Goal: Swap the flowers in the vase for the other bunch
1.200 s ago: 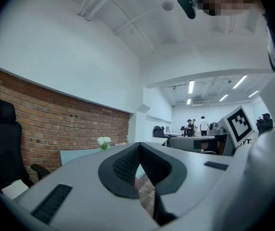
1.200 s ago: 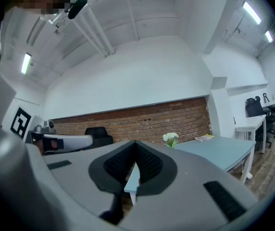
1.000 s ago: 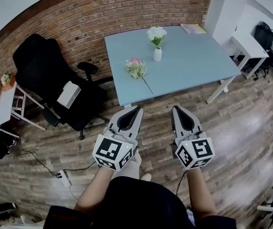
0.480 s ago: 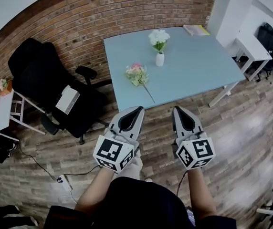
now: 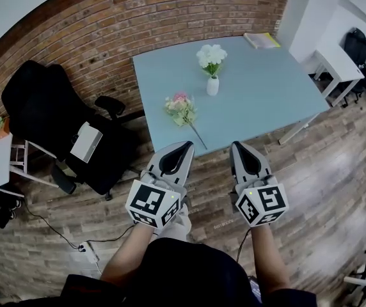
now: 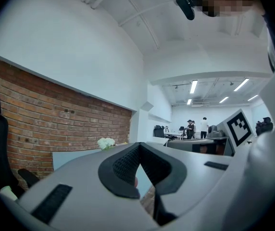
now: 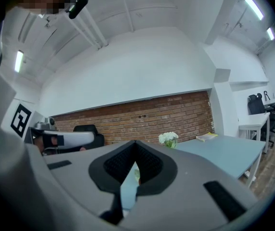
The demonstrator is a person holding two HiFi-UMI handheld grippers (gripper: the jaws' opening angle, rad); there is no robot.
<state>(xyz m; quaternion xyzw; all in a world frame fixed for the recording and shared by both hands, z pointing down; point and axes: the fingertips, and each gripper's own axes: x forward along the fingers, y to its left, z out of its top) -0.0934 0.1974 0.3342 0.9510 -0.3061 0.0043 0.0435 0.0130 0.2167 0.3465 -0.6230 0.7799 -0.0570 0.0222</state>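
As the person closed in on the blue table, its near edge, well clear of the jaws a second earlier, met the tips of both grippers in the head view. The left gripper and right gripper were each closed tight and empty, pointing toward 12 o'clock. The white flowers stood in the white vase mid-table. The pink bunch lay flat at the vase's 8 o'clock. A black office chair sat at the table's 9 o'clock.
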